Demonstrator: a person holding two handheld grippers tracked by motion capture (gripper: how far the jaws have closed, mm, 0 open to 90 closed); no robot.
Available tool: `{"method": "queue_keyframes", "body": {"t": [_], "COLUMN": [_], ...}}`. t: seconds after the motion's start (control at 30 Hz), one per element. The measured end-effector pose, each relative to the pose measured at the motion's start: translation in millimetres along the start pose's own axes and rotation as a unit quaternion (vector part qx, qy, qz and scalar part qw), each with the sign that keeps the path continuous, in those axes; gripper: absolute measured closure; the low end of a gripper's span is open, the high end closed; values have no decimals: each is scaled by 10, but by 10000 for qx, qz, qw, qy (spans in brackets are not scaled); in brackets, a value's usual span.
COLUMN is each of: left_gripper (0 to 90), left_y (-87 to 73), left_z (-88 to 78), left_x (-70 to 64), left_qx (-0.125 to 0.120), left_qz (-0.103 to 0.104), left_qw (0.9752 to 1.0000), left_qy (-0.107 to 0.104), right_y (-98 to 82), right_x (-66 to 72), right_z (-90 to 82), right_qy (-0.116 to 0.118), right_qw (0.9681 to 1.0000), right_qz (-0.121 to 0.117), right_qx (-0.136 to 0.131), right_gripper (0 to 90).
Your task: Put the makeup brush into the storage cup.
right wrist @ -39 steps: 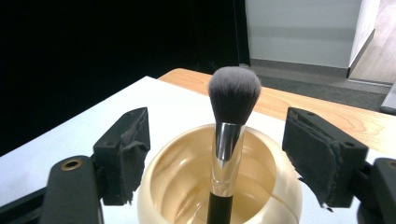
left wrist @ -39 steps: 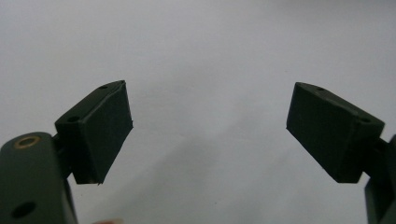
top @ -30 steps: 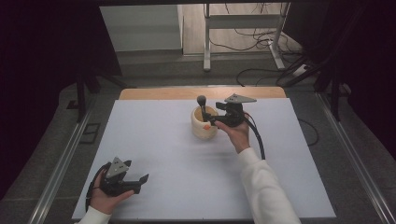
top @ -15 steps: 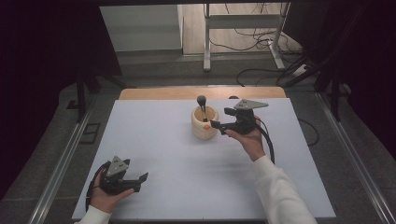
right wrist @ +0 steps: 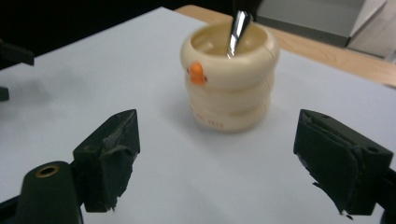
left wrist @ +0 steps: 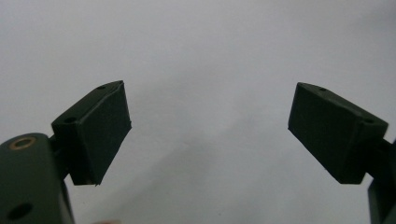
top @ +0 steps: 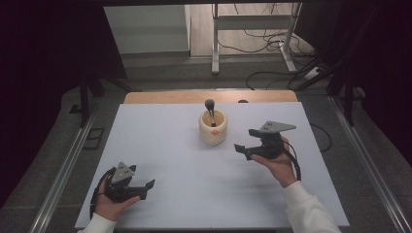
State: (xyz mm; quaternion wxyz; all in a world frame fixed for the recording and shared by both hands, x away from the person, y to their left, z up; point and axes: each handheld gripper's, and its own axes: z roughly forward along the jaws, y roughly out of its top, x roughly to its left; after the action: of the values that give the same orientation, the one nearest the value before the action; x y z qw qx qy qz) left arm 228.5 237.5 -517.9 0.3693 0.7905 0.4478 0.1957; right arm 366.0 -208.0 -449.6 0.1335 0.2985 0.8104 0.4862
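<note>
Apparently placing step done: spoon already stands in cup, both grippers free of it; judged little left beyond parking hands.

Left gripper [top: 145, 187]: near front-left corner of white worktop [top: 160, 145], jaws spread wide, nothing between them, well apart from cup.

Cream duck-faced cup [top: 213, 127]: upright, mid-rear of worktop, orange beak toward front. Holds one utensil, spoon [top: 211, 110], leaning on rim, dark rounded end up. Other contents cannot tell.

Right gripper [top: 244, 141]: just right of cup, jaws released, empty, aimed at cup, not touching.
</note>
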Motion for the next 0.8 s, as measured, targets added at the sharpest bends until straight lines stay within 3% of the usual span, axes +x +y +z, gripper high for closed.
{"method": "queue_keyframes", "body": {"t": [0.27, 0.3, 0.43, 0.6, 0.8], "left_gripper": [134, 134, 133, 133, 134], "left_y": [6, 9, 11, 13, 7], "left_z": [9, 21, 23, 29, 32], "left_x": [-4, -3, -2, 3, 23], "left_qx": [-25, -21, -43, -37, -44], "left_qz": [0, -7, 11, 13, -24], "left_qw": [10000, 10000, 10000, 10000, 10000], "left_qy": [-31, -57, -69, -54, -32], "right_y": [-346, -469, -673, -775, -883], "right_x": [-20, -17, 12, 47, -4], "right_z": [-292, -381, -543, -661, -694], "right_qy": [-136, -133, -179, -439, -479], "right_qw": [9997, 9996, 9993, 9978, 9974], "right_qz": [18, 74, 187, 221, 179], "right_qx": [181, 220, 285, 445, 503], "right_gripper": [143, 141, 137, 125, 121]}}
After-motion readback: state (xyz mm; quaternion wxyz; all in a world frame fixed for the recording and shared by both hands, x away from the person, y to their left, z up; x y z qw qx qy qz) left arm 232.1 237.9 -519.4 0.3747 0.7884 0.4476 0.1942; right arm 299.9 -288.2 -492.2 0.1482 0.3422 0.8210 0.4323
